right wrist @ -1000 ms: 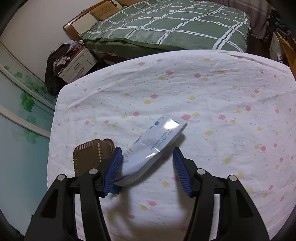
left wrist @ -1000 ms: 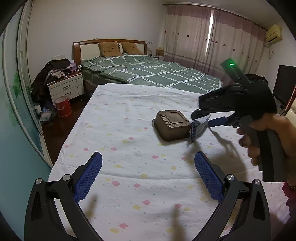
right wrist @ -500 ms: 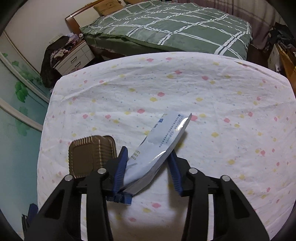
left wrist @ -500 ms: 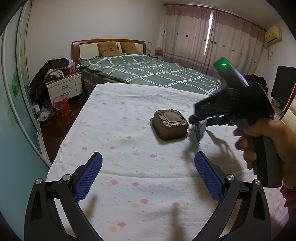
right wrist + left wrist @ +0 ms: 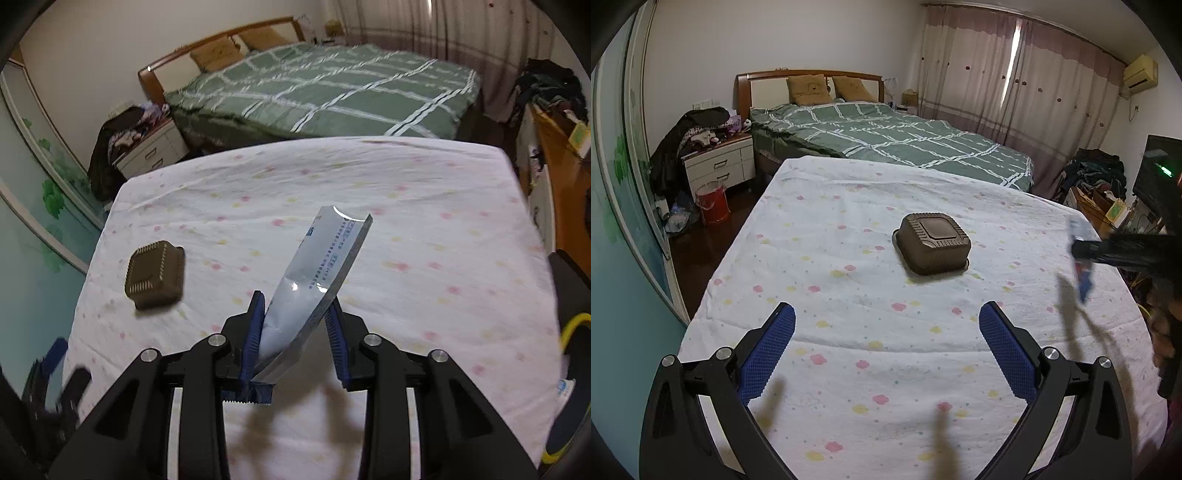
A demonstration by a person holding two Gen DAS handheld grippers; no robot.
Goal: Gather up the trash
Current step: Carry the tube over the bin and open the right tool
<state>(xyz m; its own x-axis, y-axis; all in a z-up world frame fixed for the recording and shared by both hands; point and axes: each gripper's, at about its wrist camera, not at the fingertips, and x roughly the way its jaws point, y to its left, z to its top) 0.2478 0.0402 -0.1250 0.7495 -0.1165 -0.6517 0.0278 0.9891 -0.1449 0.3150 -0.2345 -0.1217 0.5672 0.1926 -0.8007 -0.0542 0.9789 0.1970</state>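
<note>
My right gripper [image 5: 297, 321] is shut on a silver and blue foil wrapper [image 5: 317, 266] and holds it up above the flowered sheet [image 5: 406, 221]. The wrapper also shows in the left wrist view [image 5: 1080, 262] at the right edge, hanging from the right gripper [image 5: 1086, 251]. A brown plastic food container [image 5: 932, 247] lies upside down on the sheet, far in front of my left gripper [image 5: 886, 347], which is open and empty. The container also shows in the right wrist view [image 5: 155, 273], to the left of the wrapper.
The flowered sheet [image 5: 849, 295] covers a wide flat surface. A green checked bed [image 5: 894, 136] stands behind it. A white nightstand [image 5: 718, 166] and a red bucket [image 5: 713, 203] are at the left. A black bin with a yellow rim [image 5: 569, 369] is at the right.
My right gripper has closed on the wrapper, lifted it off the sheet and moved right, away from the container. My left gripper has stayed open and moved little.
</note>
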